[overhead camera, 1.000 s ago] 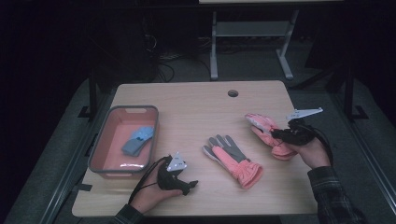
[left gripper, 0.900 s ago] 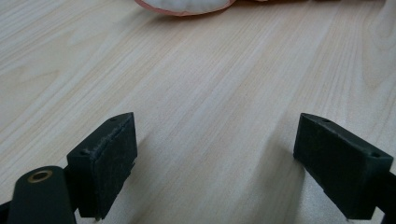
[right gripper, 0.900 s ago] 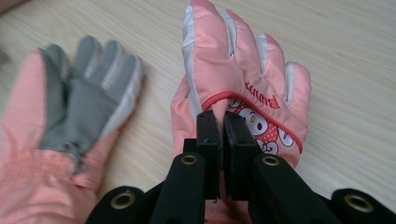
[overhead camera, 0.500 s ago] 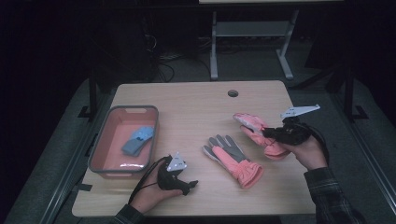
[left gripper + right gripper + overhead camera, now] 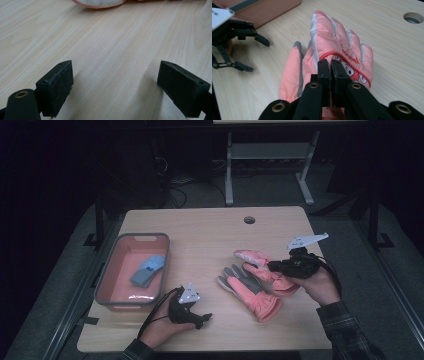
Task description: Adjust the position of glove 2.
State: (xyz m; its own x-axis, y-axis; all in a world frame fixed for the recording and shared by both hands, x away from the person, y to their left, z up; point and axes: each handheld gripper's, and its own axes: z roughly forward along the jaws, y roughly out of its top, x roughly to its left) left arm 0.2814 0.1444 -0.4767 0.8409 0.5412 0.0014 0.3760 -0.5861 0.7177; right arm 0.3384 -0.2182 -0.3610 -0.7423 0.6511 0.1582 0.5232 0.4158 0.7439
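Observation:
Two pink gloves are on the table. One, pink and grey [image 5: 248, 289], lies flat at the middle right. The other pink glove [image 5: 257, 262] hangs over it, gripped near its cuff by my right gripper [image 5: 271, 266]. In the right gripper view the jaws are shut on this glove [image 5: 337, 45], which bears a printed picture, and the lying glove [image 5: 292, 72] shows beneath it. My left gripper [image 5: 204, 320] rests on the table near the front edge, its jaws wide apart. In the left gripper view it [image 5: 112, 82] holds nothing, and a glove's cuff [image 5: 100, 3] shows at the top.
A pink tray [image 5: 106, 275] with a grey rim stands at the table's left and holds a blue folded item [image 5: 148, 270]. A round cable hole [image 5: 249, 219] sits near the far edge. Bare tabletop [image 5: 210, 235] lies between tray and gloves.
My right gripper has carried its glove leftward, from beside the lying glove to over it. The left gripper has stayed where it was.

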